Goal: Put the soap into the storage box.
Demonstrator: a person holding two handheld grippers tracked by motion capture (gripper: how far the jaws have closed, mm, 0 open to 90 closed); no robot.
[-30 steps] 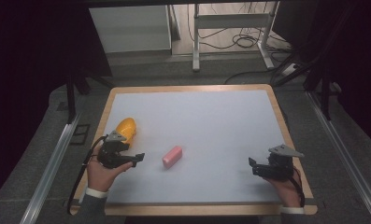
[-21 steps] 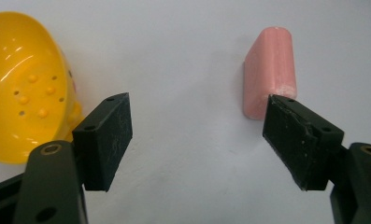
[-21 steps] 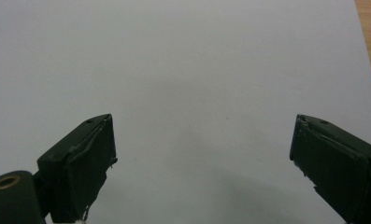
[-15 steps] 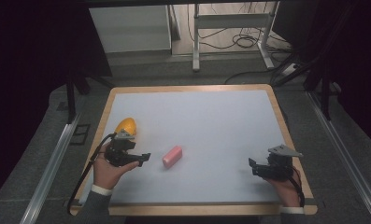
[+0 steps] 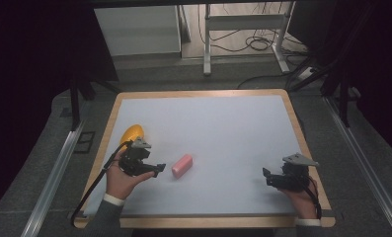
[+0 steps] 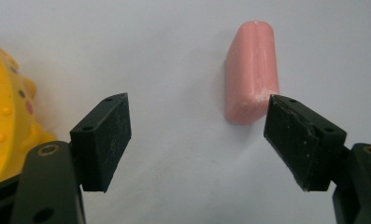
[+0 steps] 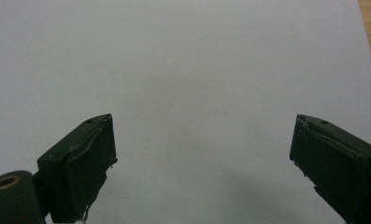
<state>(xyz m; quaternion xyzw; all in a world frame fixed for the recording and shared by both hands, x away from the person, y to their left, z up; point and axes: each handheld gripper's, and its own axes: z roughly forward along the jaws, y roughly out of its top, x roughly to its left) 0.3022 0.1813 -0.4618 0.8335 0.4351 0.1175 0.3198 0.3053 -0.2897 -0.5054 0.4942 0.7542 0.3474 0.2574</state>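
A pink oblong block [image 5: 182, 165] lies on the white table mat, left of centre; in the left gripper view the pink block [image 6: 251, 72] sits just ahead of the right jaw. My left gripper [image 5: 157, 169] is open, its jaws pointing at the block from the left, a short gap away and holding nothing. A yellow rounded toy [image 5: 132, 133] rests behind that hand, and the yellow toy [image 6: 8, 116] fills the left edge of the left gripper view. My right gripper [image 5: 266, 177] is open over bare mat near the right edge, and between its jaws [image 7: 202, 154] there is nothing.
The white mat [image 5: 218, 128] lies in a wooden-framed tabletop [image 5: 302, 133]. Metal rails run along both sides of the table on the floor. A desk frame and cables stand beyond the far edge.
My left gripper has moved right and slightly toward the pink block, uncovering more of the yellow toy behind it. The right gripper has stayed where it was.
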